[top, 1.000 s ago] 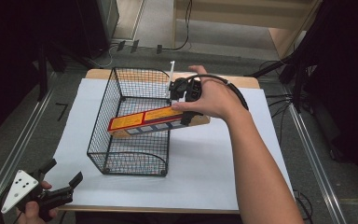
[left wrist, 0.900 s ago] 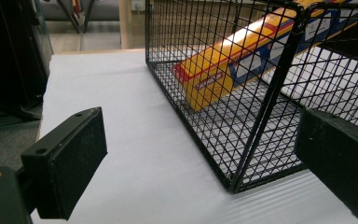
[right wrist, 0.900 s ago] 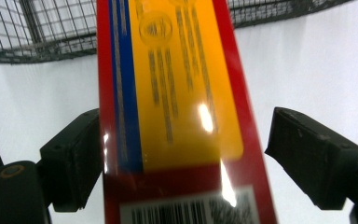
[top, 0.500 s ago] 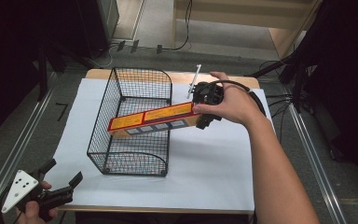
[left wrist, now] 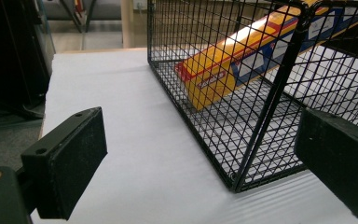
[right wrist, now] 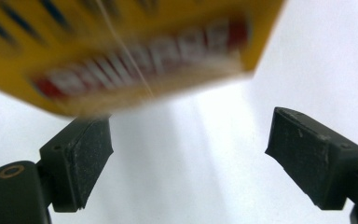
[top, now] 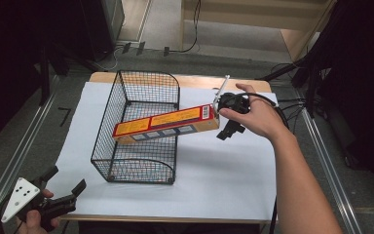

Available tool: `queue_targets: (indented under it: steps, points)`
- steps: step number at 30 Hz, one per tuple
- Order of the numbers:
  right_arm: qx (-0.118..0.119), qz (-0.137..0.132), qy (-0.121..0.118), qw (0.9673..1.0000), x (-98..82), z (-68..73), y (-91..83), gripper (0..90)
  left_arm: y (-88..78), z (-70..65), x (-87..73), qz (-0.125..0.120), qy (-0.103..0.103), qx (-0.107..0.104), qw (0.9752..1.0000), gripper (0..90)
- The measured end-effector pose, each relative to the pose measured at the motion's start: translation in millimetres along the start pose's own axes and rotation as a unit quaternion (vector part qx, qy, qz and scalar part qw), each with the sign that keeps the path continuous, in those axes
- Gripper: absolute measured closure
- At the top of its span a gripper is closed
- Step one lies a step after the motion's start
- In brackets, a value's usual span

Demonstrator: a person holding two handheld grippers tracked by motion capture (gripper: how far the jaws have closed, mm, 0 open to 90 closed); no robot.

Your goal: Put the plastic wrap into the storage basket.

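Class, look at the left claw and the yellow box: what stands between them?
In the left gripper view, the wire basket's mesh wall stands between the left claw and the yellow box.

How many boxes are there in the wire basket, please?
1. A long yellow and red box leans in the black wire basket: its low end is on the basket floor, its high end sticks out over the right rim. Nothing else seems hidden inside.

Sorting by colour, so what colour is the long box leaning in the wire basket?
Yellow and red long box, clearest in the high view.
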State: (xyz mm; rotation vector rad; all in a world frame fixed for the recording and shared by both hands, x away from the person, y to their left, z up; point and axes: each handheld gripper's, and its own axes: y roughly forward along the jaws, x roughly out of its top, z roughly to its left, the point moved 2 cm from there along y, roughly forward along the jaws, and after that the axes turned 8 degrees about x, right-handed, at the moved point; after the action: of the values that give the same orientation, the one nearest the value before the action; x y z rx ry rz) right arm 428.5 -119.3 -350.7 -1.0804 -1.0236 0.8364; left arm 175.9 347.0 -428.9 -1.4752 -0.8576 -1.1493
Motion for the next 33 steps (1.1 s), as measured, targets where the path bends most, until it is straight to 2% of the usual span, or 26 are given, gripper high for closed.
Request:
queue_targets:
  steps: [7, 8, 9, 12, 13, 17, 18, 19, 20, 21, 22, 24, 25, 26, 27, 28, 29, 30, 31, 32, 33]
  points:
    - [-0.009, -0.026, 0.038, 0.9989, -33.3, -5.7, 22.8, 14.1, 0.6, -0.2, -0.3, 0.0, 0.0, 0.0, 1.0, 2.9]
    - [-0.009, -0.026, 0.038, 0.9989, -33.3, -5.7, 22.8, 14.1, 0.6, -0.2, -0.3, 0.0, 0.0, 0.0, 1.0, 2.9]
    - [-0.005, -0.032, 0.05, 0.9982, -42.6, -5.9, 29.3, 14.1, 0.6, -0.3, -0.3, 0.0, 0.0, 0.0, 1.0, 2.9]
    - [-0.004, -0.038, 0.058, 0.9976, -51.2, -6.3, 34.8, 14.1, 0.6, -0.3, -0.3, 0.0, -0.001, 0.0, 1.0, 2.9]
    - [-0.004, -0.045, 0.072, 0.9964, -62.1, -5.4, 43.6, 14.1, 0.4, -0.4, -0.1, 0.0, 0.0, 0.001, 1.0, 2.9]
    - [-0.008, -0.064, 0.088, 0.994, -74.8, -3.5, 53.5, 14.1, 0.6, -0.2, -0.2, 0.0, -0.001, 0.0, 1.0, 2.9]
    - [-0.017, -0.093, 0.099, 0.9906, -86.5, -1.6, 59.6, 14.1, 0.6, -0.3, -0.3, 0.001, -0.001, 0.001, 1.0, 2.9]
    - [-0.017, -0.093, 0.099, 0.9906, -86.5, -1.6, 59.6, 14.1, 0.8, -0.4, -0.4, 0.001, 0.001, 0.0, 1.0, 2.9]
    - [-0.025, -0.118, 0.112, 0.9863, -97.7, 1.7, 65.0, 14.1, 0.8, -1.2, -0.6, 0.001, 0.001, 0.0, 1.0, 2.9]
    - [-0.025, -0.118, 0.112, 0.9863, -97.7, 1.7, 65.0, 14.1, 0.8, -1.2, -0.6, 0.001, 0.001, 0.0, 1.0, 2.9]
    - [-0.032, -0.134, 0.123, 0.9828, -108.5, 6.0, 70.2, 14.1, 0.6, -1.8, -0.5, 0.003, 0.002, 0.002, 1.0, 2.9]
    - [-0.049, -0.147, 0.131, 0.9792, -119.0, 10.9, 74.5, 14.0, 0.8, -2.1, -0.6, 0.003, 0.002, 0.003, 1.0, 2.9]
    - [-0.049, -0.147, 0.131, 0.9792, -119.0, 10.9, 74.5, 14.0, 0.8, -2.1, -0.6, 0.003, 0.002, 0.003, 1.0, 2.9]
    - [-0.052, -0.158, 0.133, 0.9771, -124.8, 13.0, 76.3, 13.9, 0.9, -2.1, -0.6, 0.003, 0.002, 0.003, 1.0, 2.9]
    - [-0.053, -0.181, 0.143, 0.9716, -136.7, 18.6, 79.4, 13.9, 0.8, -2.2, -0.7, 0.004, 0.003, 0.003, 1.0, 2.9]
    - [-0.053, -0.181, 0.143, 0.9716, -136.7, 18.6, 79.4, 13.9, 0.8, -2.2, -0.7, 0.004, 0.003, 0.003, 1.0, 2.9]
    - [-0.053, -0.199, 0.141, 0.9684, -142.9, 20.2, 80.9, 13.9, 0.7, -2.3, -0.7, 0.003, 0.003, 0.003, 1.0, 2.9]
    - [-0.052, -0.231, 0.157, 0.959, -155.2, 26.6, 83.5, 13.9, 0.8, -2.3, -0.8, 0.004, 0.002, 0.004, 1.0, 2.9]
    - [-0.052, -0.231, 0.157, 0.959, -155.2, 26.6, 83.5, 13.9, 1.0, -2.3, -0.9, 0.004, 0.004, 0.003, 1.0, 2.9]
    - [-0.066, -0.251, 0.164, 0.9518, -168.2, 32.0, 86.7, 13.9, 1.2, -2.5, -1.1, 0.006, 0.004, 0.003, 1.0, 2.9]
    - [-0.066, -0.251, 0.164, 0.9518, -168.2, 32.0, 86.7, 13.9, 1.2, -2.5, -1.1, 0.006, 0.004, 0.003, 1.0, 2.9]
